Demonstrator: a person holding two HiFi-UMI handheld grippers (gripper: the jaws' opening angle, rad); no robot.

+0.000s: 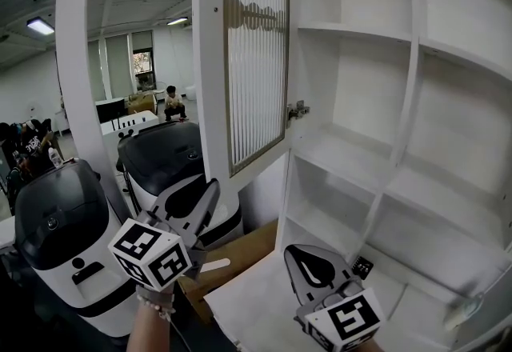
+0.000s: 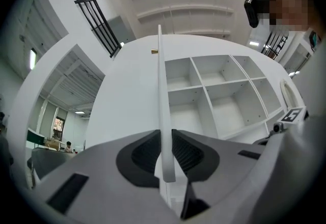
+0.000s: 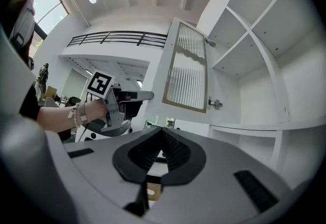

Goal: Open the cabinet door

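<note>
The white cabinet door (image 1: 210, 62) with a ribbed glass panel (image 1: 256, 54) stands swung out from the cabinet (image 1: 352, 142), edge-on in the left gripper view (image 2: 160, 90). My left gripper (image 1: 210, 190) is at the door's lower corner, and its pads (image 2: 147, 152) press on both sides of the door's thin edge. My right gripper (image 1: 302, 253) hovers low in front of the open shelves, shut with nothing in it (image 3: 162, 134). In the right gripper view the door (image 3: 188, 70) hangs on its hinge (image 3: 215, 102), with the left gripper (image 3: 145, 96) at its left.
Two black-and-white machines (image 1: 60, 230) (image 1: 164, 154) stand to the left of the door. A brown board (image 1: 240, 254) lies below it. The cabinet's shelves (image 1: 448, 206) are bare. People (image 1: 172, 102) sit far back in the room.
</note>
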